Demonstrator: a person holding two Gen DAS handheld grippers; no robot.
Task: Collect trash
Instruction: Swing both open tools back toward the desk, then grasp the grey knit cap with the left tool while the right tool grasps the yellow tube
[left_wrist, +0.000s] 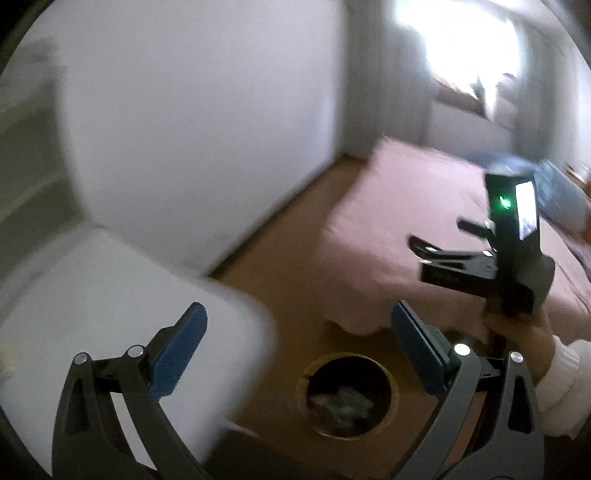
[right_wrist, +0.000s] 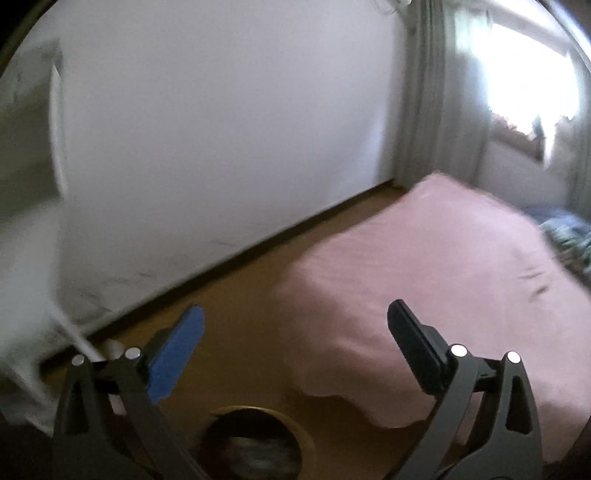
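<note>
Brown floor (left_wrist: 295, 295) holds a round bin (left_wrist: 347, 395) with crumpled trash (left_wrist: 341, 404) already inside (it looks like paper, but it is blurry). Beside it is a pink bed (right_wrist: 443, 277). The left gripper (left_wrist: 299, 354) and the right gripper (right_wrist: 295, 350) both have their fingers spread wide and hold nothing, probably ready to grab more trash.

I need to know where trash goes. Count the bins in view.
1. A round bin stands on the brown floor by the foot of the pink bed, with crumpled trash already inside. More may be out of frame.
</note>
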